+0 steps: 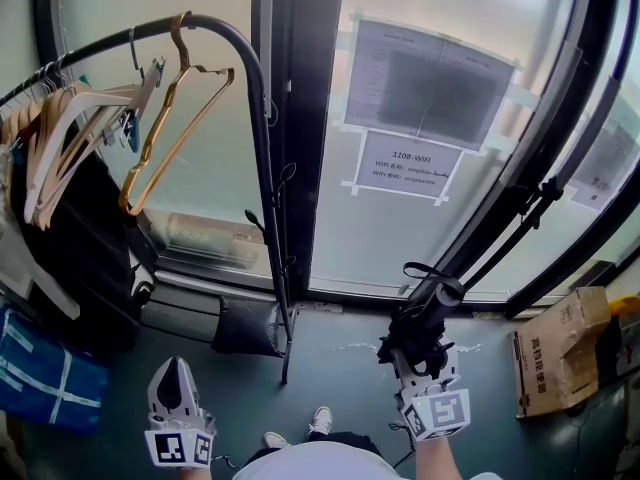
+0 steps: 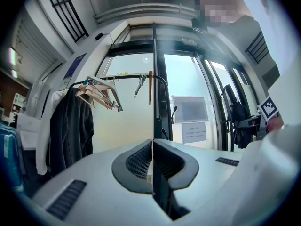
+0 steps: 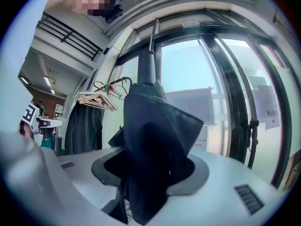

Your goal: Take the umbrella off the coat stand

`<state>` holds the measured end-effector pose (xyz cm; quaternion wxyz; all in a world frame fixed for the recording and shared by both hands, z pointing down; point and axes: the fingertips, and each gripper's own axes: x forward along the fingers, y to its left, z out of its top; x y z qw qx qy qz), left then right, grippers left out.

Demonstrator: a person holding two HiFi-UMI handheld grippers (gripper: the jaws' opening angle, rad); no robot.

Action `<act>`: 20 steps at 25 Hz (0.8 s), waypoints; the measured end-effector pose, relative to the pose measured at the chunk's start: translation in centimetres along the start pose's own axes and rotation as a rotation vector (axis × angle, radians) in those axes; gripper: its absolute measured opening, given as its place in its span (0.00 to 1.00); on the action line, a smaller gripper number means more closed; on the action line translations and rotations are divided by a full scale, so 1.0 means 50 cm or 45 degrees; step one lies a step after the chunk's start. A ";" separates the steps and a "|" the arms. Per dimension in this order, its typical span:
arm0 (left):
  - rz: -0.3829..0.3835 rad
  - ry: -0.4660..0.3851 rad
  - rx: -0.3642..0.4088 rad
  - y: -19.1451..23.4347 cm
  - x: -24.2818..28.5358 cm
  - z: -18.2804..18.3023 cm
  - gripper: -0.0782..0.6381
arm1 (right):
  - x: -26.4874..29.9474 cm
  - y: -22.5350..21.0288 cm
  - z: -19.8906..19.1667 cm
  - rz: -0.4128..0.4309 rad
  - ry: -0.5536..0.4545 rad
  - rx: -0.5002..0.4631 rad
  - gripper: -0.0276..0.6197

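Right gripper (image 1: 428,376) pinches the folded black umbrella (image 1: 425,313), well clear of the coat stand (image 1: 262,168), near the glass door. Its fabric is bunched, with a strap looped at its far end. Left gripper (image 1: 178,406) is pressed together, empty. Cardboard box (image 1: 560,353) by the door: inside hidden.

The left gripper (image 1: 172,368) and right gripper (image 1: 418,360) are showing smooth white shells. Behind the fingers (image 2: 139,161), each one is carrying a marker cube (image 1: 180,449) printed with black-and-white squares. Dark grey ribbed pads are lining the rounded recess around the fingers, and 2 dark slotted vents (image 2: 66,199) are sitting further back, 1 on each side. The person is wearing a white top (image 1: 310,463) and pale shoes (image 1: 320,421).
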<state>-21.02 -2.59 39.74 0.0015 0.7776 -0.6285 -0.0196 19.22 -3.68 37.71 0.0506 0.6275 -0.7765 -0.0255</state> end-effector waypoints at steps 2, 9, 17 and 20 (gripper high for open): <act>0.002 0.003 -0.002 0.002 -0.003 -0.001 0.15 | -0.001 0.002 0.002 -0.001 -0.006 0.002 0.41; 0.002 -0.013 -0.008 0.006 -0.002 0.004 0.15 | 0.015 0.015 0.026 0.031 -0.048 -0.034 0.41; -0.007 -0.013 -0.012 0.003 0.000 0.002 0.15 | 0.021 0.023 0.042 0.038 -0.072 -0.046 0.41; -0.003 -0.011 -0.014 0.007 -0.003 0.003 0.15 | 0.020 0.022 0.041 0.032 -0.070 -0.044 0.41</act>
